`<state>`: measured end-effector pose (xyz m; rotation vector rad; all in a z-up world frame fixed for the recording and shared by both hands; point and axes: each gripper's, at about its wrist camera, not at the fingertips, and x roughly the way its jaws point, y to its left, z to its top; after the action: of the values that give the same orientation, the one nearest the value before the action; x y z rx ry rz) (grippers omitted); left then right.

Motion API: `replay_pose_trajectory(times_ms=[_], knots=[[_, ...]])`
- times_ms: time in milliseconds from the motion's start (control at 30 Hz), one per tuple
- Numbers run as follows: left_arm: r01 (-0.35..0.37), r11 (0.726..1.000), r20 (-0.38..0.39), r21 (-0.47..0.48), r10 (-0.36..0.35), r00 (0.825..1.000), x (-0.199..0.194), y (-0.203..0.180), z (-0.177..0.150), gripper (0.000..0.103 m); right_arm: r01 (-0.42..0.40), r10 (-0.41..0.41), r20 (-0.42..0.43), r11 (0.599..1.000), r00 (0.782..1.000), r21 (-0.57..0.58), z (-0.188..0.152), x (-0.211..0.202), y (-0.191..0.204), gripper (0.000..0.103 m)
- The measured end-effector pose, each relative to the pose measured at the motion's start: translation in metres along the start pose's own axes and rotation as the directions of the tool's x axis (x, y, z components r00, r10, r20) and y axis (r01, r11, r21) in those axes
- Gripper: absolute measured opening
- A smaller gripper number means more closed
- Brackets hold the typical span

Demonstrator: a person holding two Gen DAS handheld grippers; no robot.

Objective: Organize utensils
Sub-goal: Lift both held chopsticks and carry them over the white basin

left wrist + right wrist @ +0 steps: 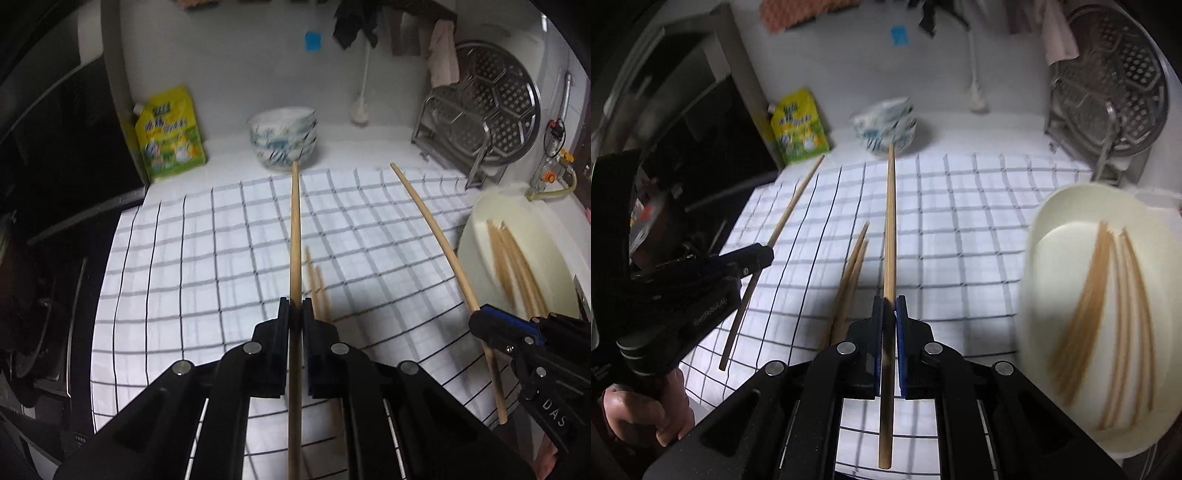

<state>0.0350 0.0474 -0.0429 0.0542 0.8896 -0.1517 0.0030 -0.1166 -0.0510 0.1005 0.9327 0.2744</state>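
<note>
My left gripper [295,304] is shut on a wooden chopstick [294,229] that points forward above the checked cloth [192,258]. My right gripper [889,302] is shut on another wooden chopstick [891,221], also held above the cloth. Each gripper shows in the other's view: the right one [480,317] at the right, the left one [764,254] at the left. Two more chopsticks [853,258] lie on the cloth between the grippers. A cream tray [1052,221] at the right holds several chopsticks [1108,314].
A stack of patterned bowls [282,138] stands at the back of the cloth. A yellow-green refill pouch [170,136] leans at the back left beside a dark appliance [66,147]. A metal rack with a steamer plate [491,110] stands at the back right.
</note>
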Motion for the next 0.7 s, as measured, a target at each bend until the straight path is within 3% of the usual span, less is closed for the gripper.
replay_pose_trajectory(times_ms=[300,467,700], knots=[[0.108,0.988,0.078,0.113,-0.118,0.99,-0.018,-0.105,0.042,0.008,0.104,-0.116,0.082,0.986,0.99,0.13,0.002,-0.064,-0.105,0.007],[0.19,0.959,0.062,0.209,-0.207,0.976,-0.009,-0.182,0.053,0.008,0.163,-0.18,0.059,0.961,0.982,0.225,-0.01,-0.078,-0.17,0.007],[0.238,0.93,-0.01,0.28,-0.245,0.969,0.025,-0.259,0.047,0.008,0.179,-0.196,0.031,0.94,0.98,0.291,-0.025,-0.076,-0.225,0.007]])
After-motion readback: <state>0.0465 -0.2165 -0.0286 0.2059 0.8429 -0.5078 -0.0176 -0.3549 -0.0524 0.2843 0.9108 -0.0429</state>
